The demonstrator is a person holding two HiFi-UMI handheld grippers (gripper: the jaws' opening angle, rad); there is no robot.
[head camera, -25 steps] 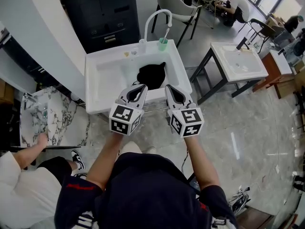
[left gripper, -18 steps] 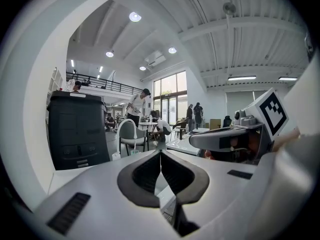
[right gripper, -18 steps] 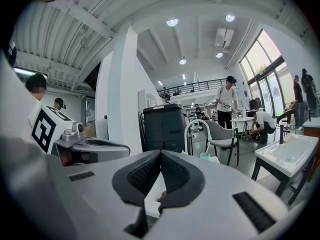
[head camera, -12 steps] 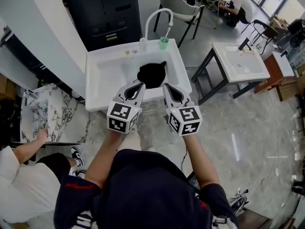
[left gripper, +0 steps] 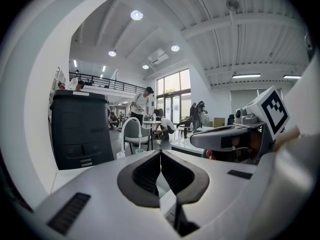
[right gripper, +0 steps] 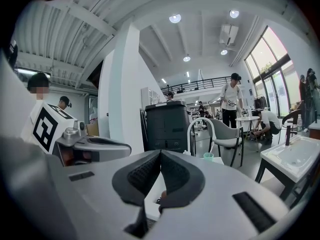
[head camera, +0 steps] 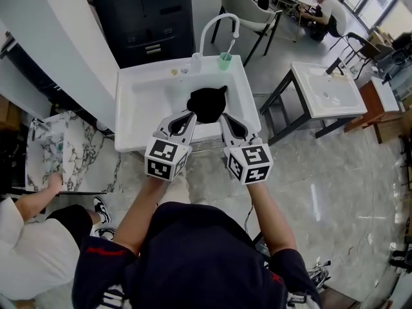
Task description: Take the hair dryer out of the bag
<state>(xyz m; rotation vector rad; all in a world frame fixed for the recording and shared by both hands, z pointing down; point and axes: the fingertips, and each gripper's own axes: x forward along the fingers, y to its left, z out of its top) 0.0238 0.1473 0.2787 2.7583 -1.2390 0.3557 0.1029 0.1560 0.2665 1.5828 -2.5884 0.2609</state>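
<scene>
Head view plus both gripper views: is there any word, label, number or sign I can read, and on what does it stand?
No readable words or numbers in any view.
Left marker cube on the left claw, right marker cube on the right claw: black-and-white square patterns, no letters.
Black cabinet: any print on its front is too small to read.
Black bag: no label shows.

Glossy marble floor [head camera: 335, 192], black cabinet [head camera: 145, 18], grey chair [head camera: 248, 5], tall windows [right gripper: 274, 69].

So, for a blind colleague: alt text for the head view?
From above: a person holds the left gripper and right gripper, both shut, side by side at the front of a white sink containing a black bag.
</scene>
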